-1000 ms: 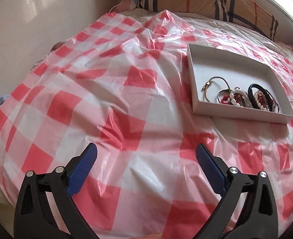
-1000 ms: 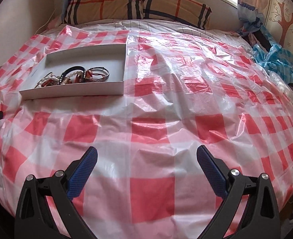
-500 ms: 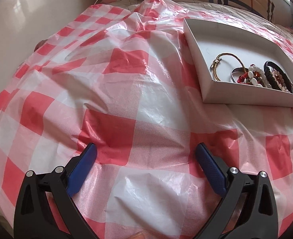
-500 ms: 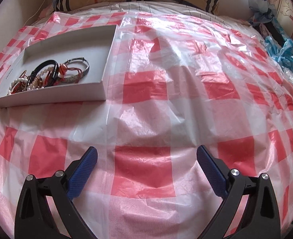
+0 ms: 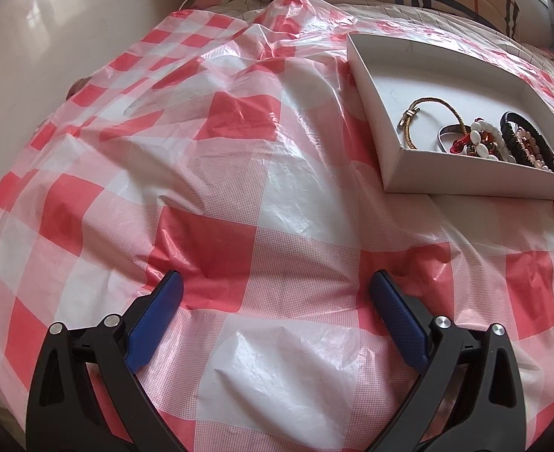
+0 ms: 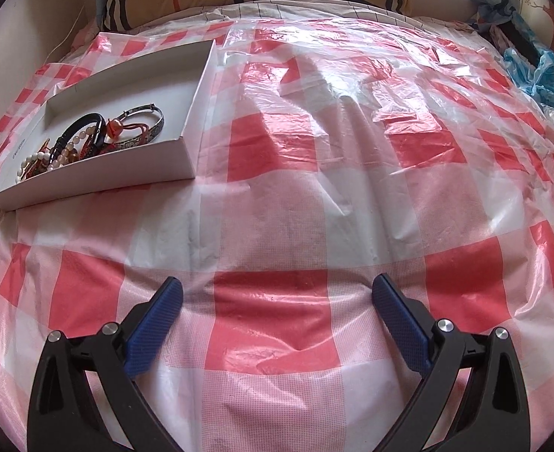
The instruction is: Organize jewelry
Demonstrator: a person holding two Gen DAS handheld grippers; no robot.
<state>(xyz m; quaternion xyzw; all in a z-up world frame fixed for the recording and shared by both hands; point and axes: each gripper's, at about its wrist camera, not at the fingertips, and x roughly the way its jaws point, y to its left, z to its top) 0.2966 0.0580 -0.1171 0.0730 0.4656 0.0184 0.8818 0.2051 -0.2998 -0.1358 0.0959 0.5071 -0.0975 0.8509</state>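
Left wrist: white box holds heaped bracelets.

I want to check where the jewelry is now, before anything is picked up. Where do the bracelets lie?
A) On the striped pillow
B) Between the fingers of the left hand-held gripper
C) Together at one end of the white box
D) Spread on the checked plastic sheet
C: the bracelets are bunched at the near end of the white box, and both the left hand-held gripper and the right hand-held gripper are open and hold nothing.
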